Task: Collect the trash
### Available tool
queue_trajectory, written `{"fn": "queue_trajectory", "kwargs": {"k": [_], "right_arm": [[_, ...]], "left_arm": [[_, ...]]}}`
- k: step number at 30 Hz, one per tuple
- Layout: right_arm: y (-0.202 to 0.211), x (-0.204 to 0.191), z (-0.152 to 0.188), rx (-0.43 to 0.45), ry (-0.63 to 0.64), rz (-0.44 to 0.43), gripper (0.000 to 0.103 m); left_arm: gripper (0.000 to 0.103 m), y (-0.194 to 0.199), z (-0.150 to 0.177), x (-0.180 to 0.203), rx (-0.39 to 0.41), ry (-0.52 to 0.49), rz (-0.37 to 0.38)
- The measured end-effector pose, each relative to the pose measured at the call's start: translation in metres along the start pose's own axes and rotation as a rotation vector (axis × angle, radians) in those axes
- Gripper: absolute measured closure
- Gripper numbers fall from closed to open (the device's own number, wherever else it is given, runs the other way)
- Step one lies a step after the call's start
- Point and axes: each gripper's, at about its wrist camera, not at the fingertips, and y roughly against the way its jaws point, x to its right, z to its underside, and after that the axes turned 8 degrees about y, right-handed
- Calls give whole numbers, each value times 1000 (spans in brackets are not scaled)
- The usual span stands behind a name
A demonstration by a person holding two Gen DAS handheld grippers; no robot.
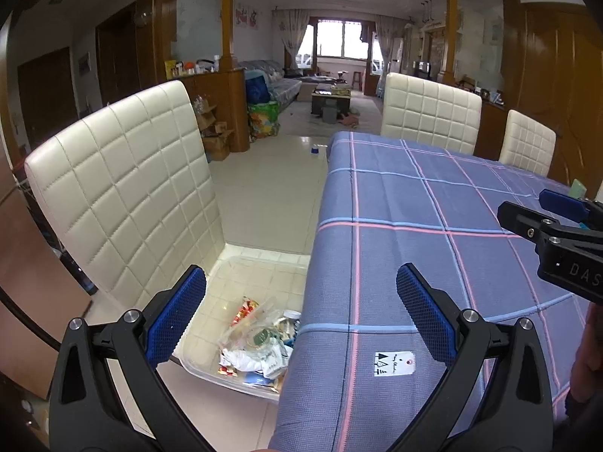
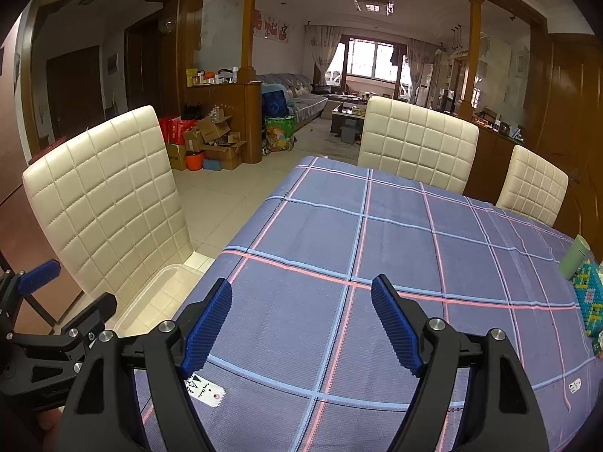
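Clear plastic bin on the chair holds wrappers; left gripper and right gripper both gape wide, empty, so collecting looks nearly done, and next comes checking the tablecloth's right edge.

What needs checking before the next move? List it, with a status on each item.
1. Left gripper open, nothing between the fingers: ok.
2. Right gripper open, nothing held: ok.
3. Clear bin sits on the chair seat beside the table, top open: ok.
4. Collected trash lies inside the bin, none seen spilled on the floor nearby: ok.
5. Tablecloth ahead free of trash: ok for the visible stretch; the green cup and beaded item at the right edge do not look like trash.
6. Table area behind the grippers: cannot tell.
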Motion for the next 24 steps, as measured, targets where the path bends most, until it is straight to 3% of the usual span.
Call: {"fn": "queue_trajectory", "kwargs": {"k": [24], "right_arm": [[-1, 12, 4, -1, -21, -6, 28]], "left_arm": [[3, -1, 4, 19, -12, -62, 9]]}}
